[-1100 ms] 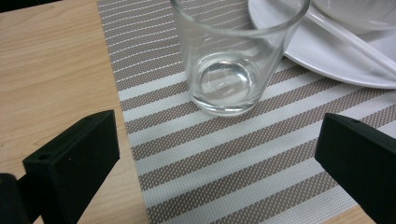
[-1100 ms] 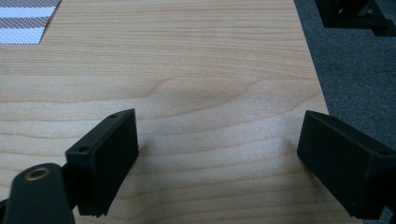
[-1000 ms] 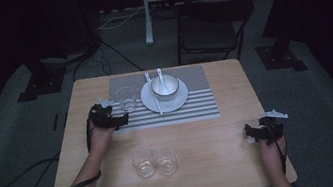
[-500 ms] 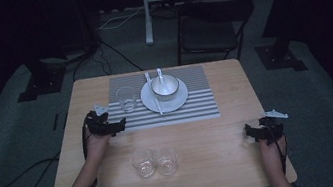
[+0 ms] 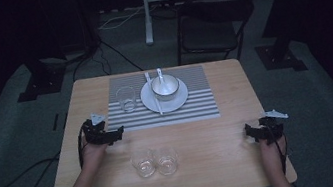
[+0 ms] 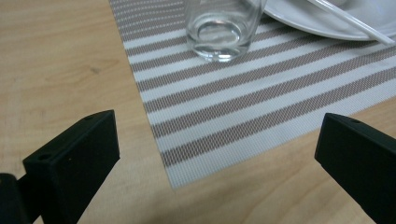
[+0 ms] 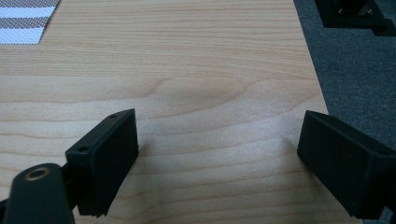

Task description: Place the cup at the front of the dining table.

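- The left gripper (image 5: pixel 119 131) sits at the near left corner of the striped grey-and-white woven placemat (image 5: pixel 196 104), jaws spread wide with nothing between them; in the left gripper view the jaws stand apart over that corner.
- The right gripper (image 5: pixel 250 131) rests low over the pale wooden table (image 5: pixel 216 166) near its right edge, jaws likewise released and empty.
- A clear drinking glass (image 5: pixel 126 99) stands upright on the left part of the placemat, just left of the white round plate (image 5: pixel 176 103), which carries a small metal bowl (image 5: pixel 165 87).
- Two more clear glasses (image 5: pixel 155 161) stand side by side on bare wood near the front, close to touching, between the two grippers.
- The likely step is fetching one of these two, judging by the glass already set on the mat.
- To do it well: come in low from the left, take the left glass alone around its wall, keep the jaw clear of its neighbour, lift straight up, and set it down upright.
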A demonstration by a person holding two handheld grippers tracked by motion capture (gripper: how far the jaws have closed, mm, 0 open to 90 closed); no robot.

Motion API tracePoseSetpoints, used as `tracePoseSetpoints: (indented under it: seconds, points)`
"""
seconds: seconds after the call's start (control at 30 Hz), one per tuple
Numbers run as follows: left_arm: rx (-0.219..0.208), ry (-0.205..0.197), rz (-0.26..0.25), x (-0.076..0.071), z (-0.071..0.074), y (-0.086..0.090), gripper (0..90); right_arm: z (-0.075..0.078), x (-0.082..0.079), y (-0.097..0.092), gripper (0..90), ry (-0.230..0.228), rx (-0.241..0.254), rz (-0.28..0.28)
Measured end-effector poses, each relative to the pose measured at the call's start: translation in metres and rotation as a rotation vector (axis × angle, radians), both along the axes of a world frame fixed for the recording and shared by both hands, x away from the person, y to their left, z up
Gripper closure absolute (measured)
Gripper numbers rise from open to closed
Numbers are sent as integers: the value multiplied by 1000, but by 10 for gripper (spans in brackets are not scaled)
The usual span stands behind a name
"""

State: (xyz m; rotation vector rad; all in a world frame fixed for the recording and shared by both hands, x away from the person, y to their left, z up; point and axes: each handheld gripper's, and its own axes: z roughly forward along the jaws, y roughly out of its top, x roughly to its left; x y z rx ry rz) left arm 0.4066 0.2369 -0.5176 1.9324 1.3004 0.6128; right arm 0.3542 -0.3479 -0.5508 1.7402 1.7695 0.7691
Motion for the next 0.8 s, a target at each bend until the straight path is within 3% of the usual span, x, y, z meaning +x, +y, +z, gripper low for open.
tracePoseSetpoints:
  seconds: [0.27,0.37,0.53,0.8]
  points:
    - [15,-12,9,-14,0,8,4,0,0,0,118,0,0,0]
    - [-35,-13,21,-22,2,14,4,0,0,0,118,0,0,-1]
    - [6,-36,10,-33,-2,16,4,0,0,0,118,0,0,-1]
    - [-4,-30,-18,-49,-5,17,4,0,0,0,118,0,0,-1]
